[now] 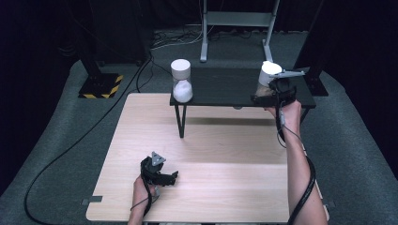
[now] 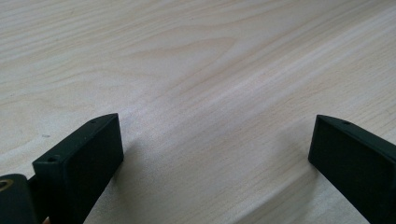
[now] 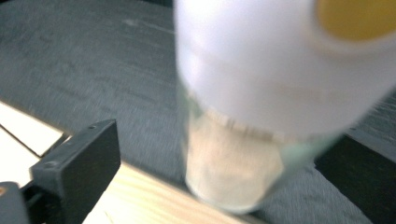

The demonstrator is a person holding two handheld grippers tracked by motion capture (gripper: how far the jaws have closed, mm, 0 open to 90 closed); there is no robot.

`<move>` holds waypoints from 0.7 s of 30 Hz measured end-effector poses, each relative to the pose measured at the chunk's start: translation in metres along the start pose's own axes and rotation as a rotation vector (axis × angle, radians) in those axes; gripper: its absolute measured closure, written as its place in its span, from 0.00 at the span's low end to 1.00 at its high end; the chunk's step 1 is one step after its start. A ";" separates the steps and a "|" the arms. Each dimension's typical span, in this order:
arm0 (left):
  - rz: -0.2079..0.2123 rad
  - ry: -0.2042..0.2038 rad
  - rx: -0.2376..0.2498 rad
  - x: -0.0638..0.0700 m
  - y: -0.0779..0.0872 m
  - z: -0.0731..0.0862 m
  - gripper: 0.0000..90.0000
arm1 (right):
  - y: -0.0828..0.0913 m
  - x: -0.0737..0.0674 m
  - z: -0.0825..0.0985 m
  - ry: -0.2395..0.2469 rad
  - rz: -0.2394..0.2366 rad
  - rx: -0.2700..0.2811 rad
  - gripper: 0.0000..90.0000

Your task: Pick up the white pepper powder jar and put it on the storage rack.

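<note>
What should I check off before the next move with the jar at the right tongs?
1. Right tongs released: ok, the jar sits between open jaws and the left jaw stands apart from it.
2. Jar set squarely on the black shelf: cannot tell; the right gripper view is blurred.
3. Jar lid on: ok, the white lid is in place.
4. Second jar upright on the shelf, apart from the first: ok.
5. Left tongs open and empty, low over the table: ok.
</note>
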State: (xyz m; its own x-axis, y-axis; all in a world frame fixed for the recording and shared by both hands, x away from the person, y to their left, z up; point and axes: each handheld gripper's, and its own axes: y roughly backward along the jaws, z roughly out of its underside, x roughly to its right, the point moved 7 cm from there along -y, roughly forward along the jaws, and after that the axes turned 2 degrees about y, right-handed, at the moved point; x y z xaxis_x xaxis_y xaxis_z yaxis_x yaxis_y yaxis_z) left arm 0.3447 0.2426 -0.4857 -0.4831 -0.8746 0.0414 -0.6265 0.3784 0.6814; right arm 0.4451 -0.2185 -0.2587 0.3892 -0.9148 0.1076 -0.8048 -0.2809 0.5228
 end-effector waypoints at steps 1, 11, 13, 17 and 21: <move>0.000 -0.001 0.000 0.000 0.000 0.000 0.03 | 0.003 -0.001 0.003 0.007 -0.001 0.000 0.00; -0.004 -0.005 -0.001 0.001 0.000 0.000 0.03 | 0.035 -0.023 0.059 0.086 -0.001 -0.017 0.00; -0.005 -0.006 -0.003 0.001 0.000 0.000 0.03 | 0.040 -0.030 0.078 0.099 -0.009 -0.012 0.00; -0.006 -0.007 -0.003 0.001 0.000 0.000 0.03 | 0.046 -0.044 0.115 0.104 -0.031 -0.012 0.00; -0.006 -0.006 -0.003 0.001 0.000 0.000 0.03 | 0.046 -0.057 0.153 0.086 -0.054 -0.030 0.00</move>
State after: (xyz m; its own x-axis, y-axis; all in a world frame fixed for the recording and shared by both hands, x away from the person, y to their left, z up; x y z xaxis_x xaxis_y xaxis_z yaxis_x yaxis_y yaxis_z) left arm 0.3445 0.2413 -0.4856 -0.4834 -0.8748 0.0328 -0.6276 0.3724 0.6837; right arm 0.3171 -0.2241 -0.3700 0.4698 -0.8700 0.1498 -0.7681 -0.3192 0.5550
